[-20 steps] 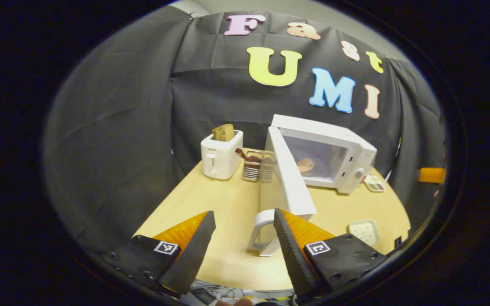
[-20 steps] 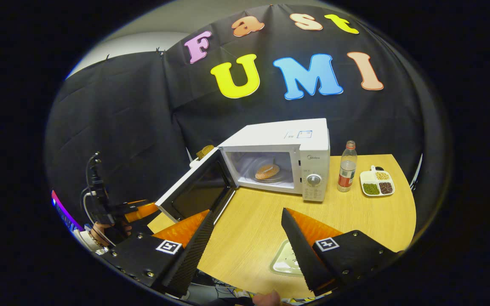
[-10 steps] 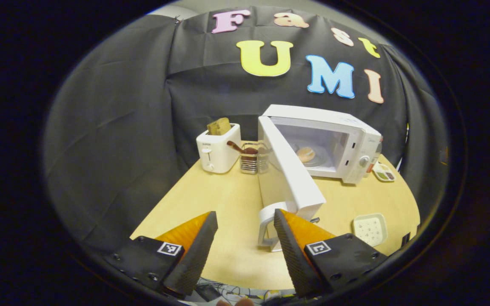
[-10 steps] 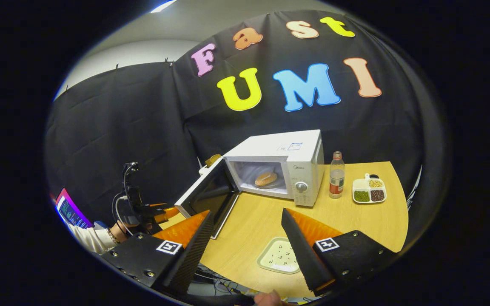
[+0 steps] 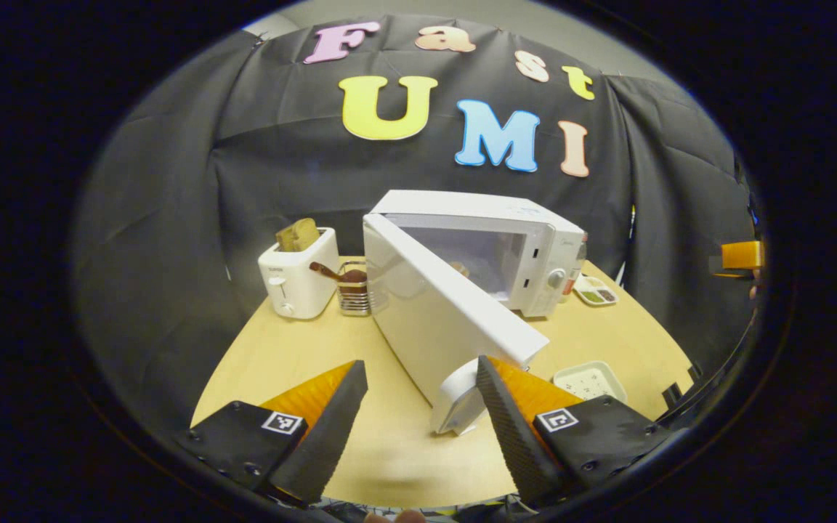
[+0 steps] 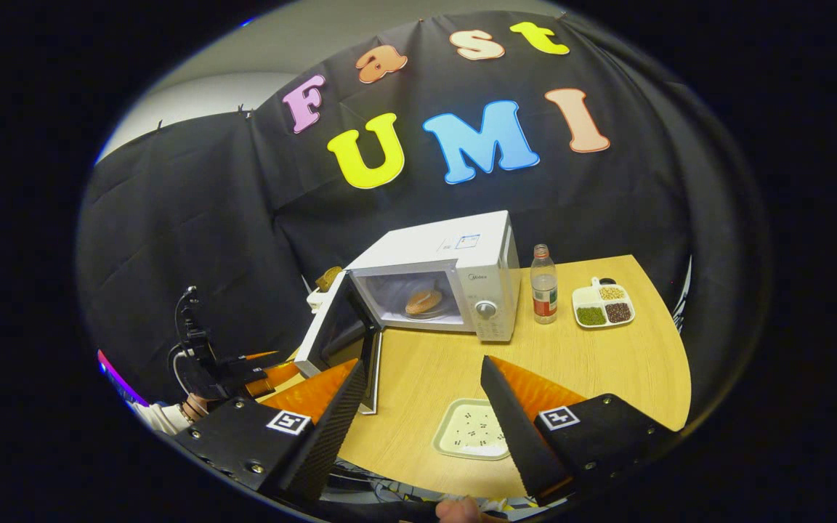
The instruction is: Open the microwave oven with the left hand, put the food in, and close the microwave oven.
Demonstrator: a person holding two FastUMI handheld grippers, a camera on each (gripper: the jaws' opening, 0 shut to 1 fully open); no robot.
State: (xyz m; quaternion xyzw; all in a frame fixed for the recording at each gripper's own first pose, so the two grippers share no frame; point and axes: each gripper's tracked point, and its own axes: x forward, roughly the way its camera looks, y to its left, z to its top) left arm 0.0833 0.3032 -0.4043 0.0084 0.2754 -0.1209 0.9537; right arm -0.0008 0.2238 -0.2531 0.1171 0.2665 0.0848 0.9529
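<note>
The white microwave (image 5: 527,240) (image 6: 455,254) stands at the back of the wooden table with its door (image 5: 440,319) (image 6: 335,327) partly open. A round bun (image 6: 423,301) lies on the turntable inside. My left gripper (image 5: 418,421) is open, and the door's white handle (image 5: 458,396) rests against the inner side of its right finger. In the right gripper view the left gripper (image 6: 244,367) sits behind the door's outer edge, held by a hand. My right gripper (image 6: 426,428) is open and holds nothing, low over the table's front edge.
A white toaster (image 5: 298,272) with bread and a wire utensil rack (image 5: 353,290) stand left of the microwave. Right of it are a bottle (image 6: 543,285) and a compartment dish (image 6: 604,305). A small empty tray (image 6: 473,428) lies near the front edge.
The door has swung from wide open toward the microwave, with the left gripper following its handle. The right gripper has drawn back from the microwave.
</note>
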